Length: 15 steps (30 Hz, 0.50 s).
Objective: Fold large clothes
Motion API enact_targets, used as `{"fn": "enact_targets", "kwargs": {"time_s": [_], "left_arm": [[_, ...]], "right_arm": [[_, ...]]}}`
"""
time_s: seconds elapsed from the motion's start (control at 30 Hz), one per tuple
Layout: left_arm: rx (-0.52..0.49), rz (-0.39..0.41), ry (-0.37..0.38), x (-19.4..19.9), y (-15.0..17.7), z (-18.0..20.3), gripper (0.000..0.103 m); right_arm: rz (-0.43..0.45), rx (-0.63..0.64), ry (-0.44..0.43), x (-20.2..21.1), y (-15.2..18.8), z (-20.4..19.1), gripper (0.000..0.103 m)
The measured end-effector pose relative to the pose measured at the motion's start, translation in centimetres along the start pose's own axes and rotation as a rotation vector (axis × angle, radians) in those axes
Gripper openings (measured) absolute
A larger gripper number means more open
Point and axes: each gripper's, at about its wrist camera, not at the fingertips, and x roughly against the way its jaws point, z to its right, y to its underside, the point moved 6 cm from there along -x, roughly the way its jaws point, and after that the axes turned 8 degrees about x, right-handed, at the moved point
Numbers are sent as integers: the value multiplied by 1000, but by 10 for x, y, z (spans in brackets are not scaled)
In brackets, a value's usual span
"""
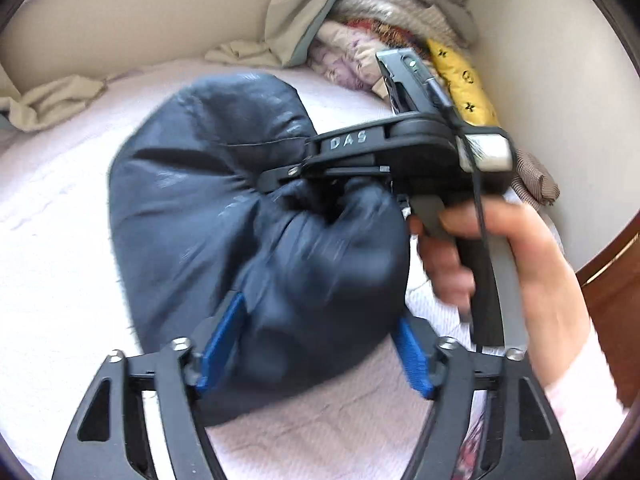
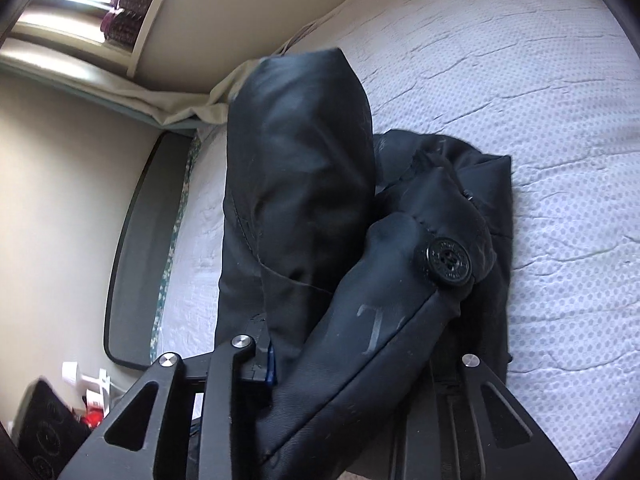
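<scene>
The left gripper [image 1: 316,346] is standing wide, its blue pads [image 1: 218,346] flanking a bulge of the dark padded coat [image 1: 224,184] without visibly pressing it. The right gripper [image 1: 280,178], seen from the left wrist camera, is pinching a fold of that coat between narrowed jaws, a hand [image 1: 508,264] squeezing its handle. In the right wrist view the coat [image 2: 304,184] is bunching up between the fingers, a large black button [image 2: 449,260] showing on one flap. The coat is lying on the pale quilted bed [image 2: 520,80], with a heap of other clothes [image 1: 392,36] piled by the wall.
</scene>
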Motion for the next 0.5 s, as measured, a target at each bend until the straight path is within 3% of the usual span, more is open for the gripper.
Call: {"fn": "enact_targets", "kwargs": {"time_s": [0.1,0.2,0.3,0.4,0.5], "left_arm": [[3,26,-53,9,20,-22,82],[24,-27,-106,-8,44,-39,82],[17,-44,-196,-29,49,-54,83],[15,-39,-251,-42,52,-62,89],[-43,-53,-335,-55,55,-60,91]], "right_arm": [[43,-28,12,10,-5,6,23],[71,-55,8,16,-6,13,23],[80,-55,5,19,-4,13,22],[91,-40,8,26,1,7,21],[99,-10,33,35,5,7,20]]}}
